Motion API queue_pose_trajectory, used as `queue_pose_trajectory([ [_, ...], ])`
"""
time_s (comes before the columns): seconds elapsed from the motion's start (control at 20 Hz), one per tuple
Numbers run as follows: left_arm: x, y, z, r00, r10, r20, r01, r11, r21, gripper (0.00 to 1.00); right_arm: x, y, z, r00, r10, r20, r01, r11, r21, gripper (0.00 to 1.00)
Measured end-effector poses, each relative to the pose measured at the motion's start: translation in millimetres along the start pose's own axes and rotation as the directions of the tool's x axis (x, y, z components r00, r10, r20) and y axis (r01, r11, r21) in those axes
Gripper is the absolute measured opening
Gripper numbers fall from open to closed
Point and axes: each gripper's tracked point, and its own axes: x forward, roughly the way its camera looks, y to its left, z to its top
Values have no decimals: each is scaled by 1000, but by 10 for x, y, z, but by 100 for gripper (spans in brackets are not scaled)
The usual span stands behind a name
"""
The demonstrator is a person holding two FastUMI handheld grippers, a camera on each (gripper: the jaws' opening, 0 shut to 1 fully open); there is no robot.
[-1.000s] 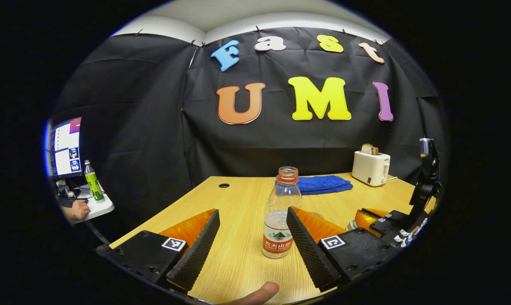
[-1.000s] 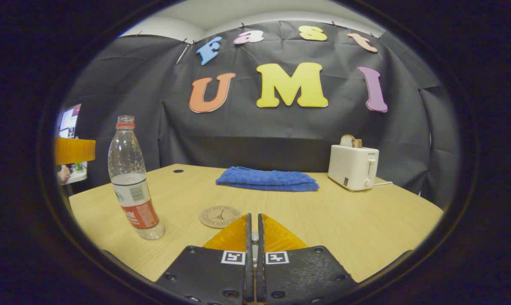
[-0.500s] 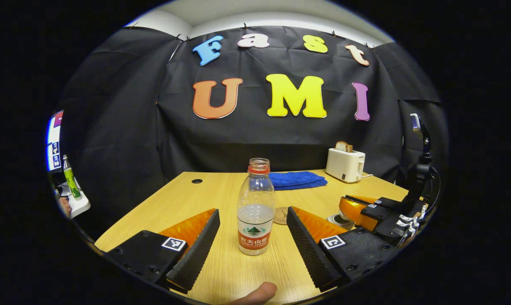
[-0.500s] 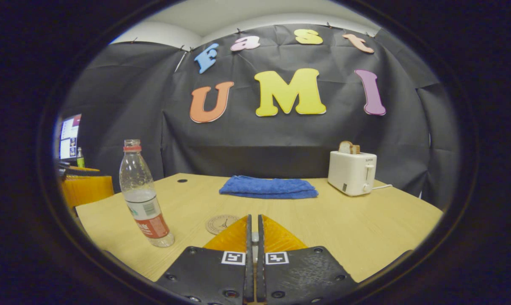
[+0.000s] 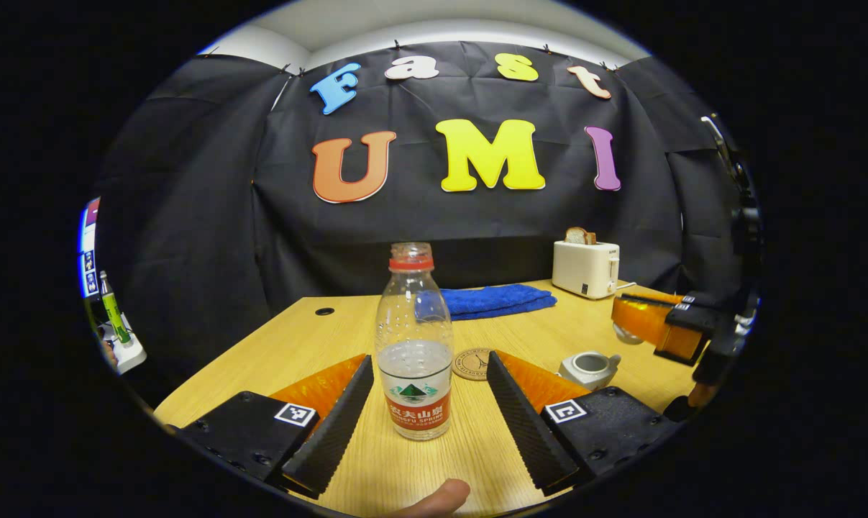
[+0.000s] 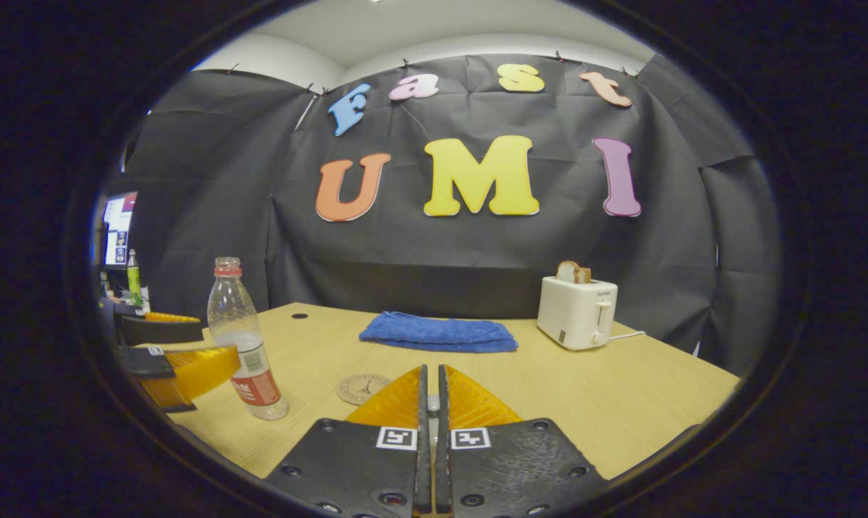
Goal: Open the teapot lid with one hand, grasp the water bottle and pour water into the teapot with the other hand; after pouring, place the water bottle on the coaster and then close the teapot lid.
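Now L gripper spread wide w/ water bottle between, untouched – lidless teapot in left gripper view, R gripper pinched closed

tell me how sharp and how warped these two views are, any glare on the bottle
Left gripper view: sharp, the water bottle crisp with only faint highlights on its clear plastic, table edges bowed by the fisheye. Right gripper view: also sharp, evenly lit, the toaster clear, the cloth wall curving toward the rim.
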Motion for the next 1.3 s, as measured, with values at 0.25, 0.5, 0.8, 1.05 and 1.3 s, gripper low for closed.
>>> queue_pose_trajectory([
  [0.25,232,116,-106,996,65,58,-67,997,26,99,-14,-47,43,1000,-7,13,7,1000,6,2],
  [0.5,309,185,-115,993,86,79,-88,996,25,98,10,-115,19,1000,-24,-2,24,1000,13,2],
  [0.8,353,78,-81,994,42,99,-45,999,25,80,-4,-131,43,1000,-30,6,29,1000,9,2],
  [1.05,261,212,-37,991,113,70,-120,988,102,78,-40,-189,120,1000,-18,5,18,1000,1,2],
  [1.3,144,299,19,976,210,55,-217,942,257,78,-103,-346,168,1000,-3,-9,3,999,-43,2],
])
